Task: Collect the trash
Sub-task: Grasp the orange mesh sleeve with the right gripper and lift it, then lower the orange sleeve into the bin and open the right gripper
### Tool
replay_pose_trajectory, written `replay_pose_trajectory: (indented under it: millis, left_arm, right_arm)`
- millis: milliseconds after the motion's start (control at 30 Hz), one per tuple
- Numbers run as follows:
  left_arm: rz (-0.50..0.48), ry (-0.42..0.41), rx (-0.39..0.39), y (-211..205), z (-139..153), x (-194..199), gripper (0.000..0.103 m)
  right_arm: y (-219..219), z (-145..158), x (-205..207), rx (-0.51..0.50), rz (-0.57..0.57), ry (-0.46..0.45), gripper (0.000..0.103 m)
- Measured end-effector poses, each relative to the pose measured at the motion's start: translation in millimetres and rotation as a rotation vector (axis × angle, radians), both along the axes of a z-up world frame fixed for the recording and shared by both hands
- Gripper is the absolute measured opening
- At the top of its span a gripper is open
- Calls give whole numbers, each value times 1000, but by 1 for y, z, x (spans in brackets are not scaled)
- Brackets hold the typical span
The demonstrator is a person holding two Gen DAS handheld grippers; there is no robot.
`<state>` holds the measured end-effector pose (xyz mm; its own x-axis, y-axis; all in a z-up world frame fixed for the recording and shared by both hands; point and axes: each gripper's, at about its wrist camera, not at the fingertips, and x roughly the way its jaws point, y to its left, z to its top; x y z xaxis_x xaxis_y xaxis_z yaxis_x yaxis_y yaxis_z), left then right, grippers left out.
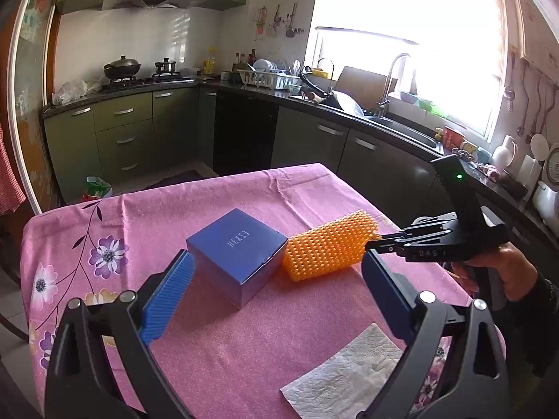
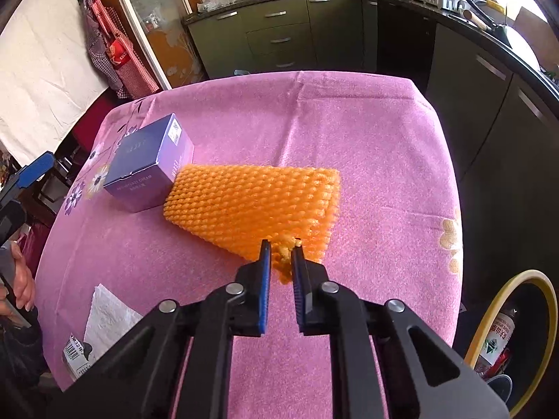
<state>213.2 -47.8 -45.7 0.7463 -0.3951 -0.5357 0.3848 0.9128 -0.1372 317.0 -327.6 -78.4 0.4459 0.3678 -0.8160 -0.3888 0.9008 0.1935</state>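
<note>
Two claws work over my pink table (image 2: 349,132); my right claw (image 2: 281,244) pinches the orange foam net's (image 2: 251,202) near corner for lifting; my left claw (image 1: 276,279) gapes wide beside the blue box (image 1: 237,255) left of it.

Orange foam net sleeve (image 2: 251,202) lies flat beside the blue box (image 2: 146,164), white napkin (image 1: 346,370) nearer
</note>
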Motion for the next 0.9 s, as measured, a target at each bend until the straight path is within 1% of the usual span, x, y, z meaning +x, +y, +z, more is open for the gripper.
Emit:
replay_pose_trajectory:
  millis: [233, 333, 433, 567, 667, 767, 900]
  left_arm:
    - [-1, -9, -1, 0, 2, -3, 92]
    - [-6, -14, -2, -1, 3, -4, 92]
    - [-11, -18, -1, -2, 4, -6, 92]
    - [-22, -23, -5, -4, 6, -9, 92]
    - [-31, -27, -1, -7, 6, -11, 92]
    - [-42, -29, 1, -10, 6, -12, 92]
    - [-49, -26, 5, -12, 5, -12, 92]
  right_arm:
    - [-6, 26, -47, 25, 8, -70, 6]
    - [-17, 40, -70, 22, -17, -106, 6]
    - [-35, 55, -94, 23, -69, -150, 6]
    - [-83, 76, -128, 17, -202, -206, 6]
    - [-129, 81, -146, 13, -331, -221, 6]
    - [-176, 73, -153, 10, -464, -206, 6]
    - [-225, 49, -149, -6, -606, -159, 6]
